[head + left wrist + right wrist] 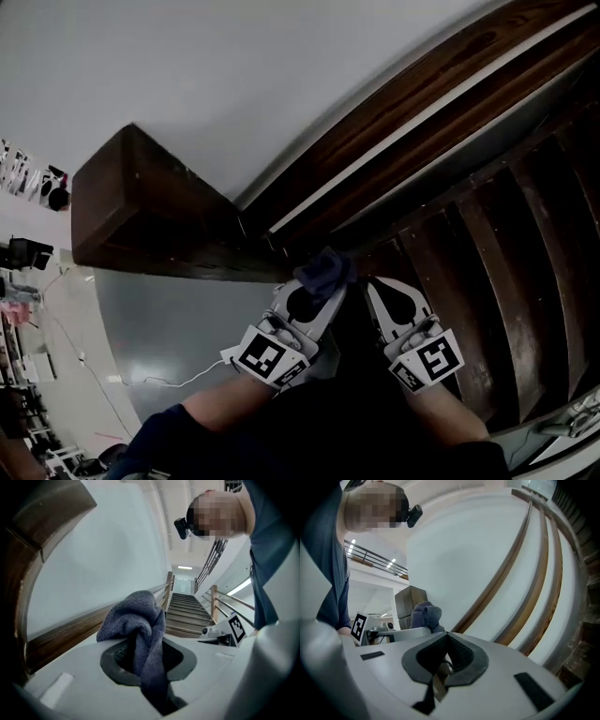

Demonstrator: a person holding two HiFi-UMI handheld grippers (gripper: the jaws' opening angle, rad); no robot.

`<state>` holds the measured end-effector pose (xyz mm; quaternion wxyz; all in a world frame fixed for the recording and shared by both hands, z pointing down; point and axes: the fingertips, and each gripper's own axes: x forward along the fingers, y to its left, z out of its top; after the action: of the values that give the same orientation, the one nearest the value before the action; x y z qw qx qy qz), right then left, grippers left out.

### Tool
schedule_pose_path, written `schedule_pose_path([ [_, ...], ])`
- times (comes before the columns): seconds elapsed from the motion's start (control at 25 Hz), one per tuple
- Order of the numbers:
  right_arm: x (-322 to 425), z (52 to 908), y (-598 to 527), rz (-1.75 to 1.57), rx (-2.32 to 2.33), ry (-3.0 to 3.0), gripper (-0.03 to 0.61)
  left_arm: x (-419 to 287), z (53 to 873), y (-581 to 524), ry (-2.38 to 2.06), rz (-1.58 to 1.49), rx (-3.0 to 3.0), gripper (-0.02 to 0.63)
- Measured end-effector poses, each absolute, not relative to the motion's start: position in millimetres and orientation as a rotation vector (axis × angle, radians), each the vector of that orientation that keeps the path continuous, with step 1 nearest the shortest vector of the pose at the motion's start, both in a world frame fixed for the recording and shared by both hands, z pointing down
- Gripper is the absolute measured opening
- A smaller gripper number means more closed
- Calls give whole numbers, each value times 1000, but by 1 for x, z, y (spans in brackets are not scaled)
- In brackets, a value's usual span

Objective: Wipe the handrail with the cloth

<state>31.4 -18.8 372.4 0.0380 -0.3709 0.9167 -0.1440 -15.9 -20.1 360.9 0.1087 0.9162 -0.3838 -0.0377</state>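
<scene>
A blue-grey cloth [323, 270] is bunched in my left gripper [317, 291], which is shut on it just below the low end of the dark wooden handrail [412, 94]. In the left gripper view the cloth [138, 620] spills up and over the closed pads, and a strip hangs down between them. My right gripper [386, 289] sits right beside it, shut with nothing held, jaws pressed together [445, 660]. From the right gripper view the cloth [425, 615] pokes up above the left gripper [393, 632]. The handrail [501, 578] curves up along the white wall.
A dark wooden post block [141, 206] stands to the left where the rail ends. Dark wooden stair treads [525, 244] rise to the right. A grey floor [159, 328] with a white cable lies lower left. More stairs and railings [187, 609] run ahead.
</scene>
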Motion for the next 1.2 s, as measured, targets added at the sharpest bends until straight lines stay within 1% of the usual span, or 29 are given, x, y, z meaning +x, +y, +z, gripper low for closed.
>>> schedule_pose_path([
  [0.36, 68, 389, -97, -557, -1184, 2797, 9, 20, 386, -106, -1129, -15, 2658, 72],
  [0.64, 92, 409, -131, -494, -1350, 2747, 9, 42, 413, -154, -1093, -8, 2705, 72],
  [0.84, 109, 405, -149, -425, -1453, 2712, 9, 67, 420, -191, -1099, -41, 2705, 72],
  [1.2, 125, 421, -165, -443, -1530, 2667, 9, 91, 430, -265, -1131, -87, 2678, 72],
])
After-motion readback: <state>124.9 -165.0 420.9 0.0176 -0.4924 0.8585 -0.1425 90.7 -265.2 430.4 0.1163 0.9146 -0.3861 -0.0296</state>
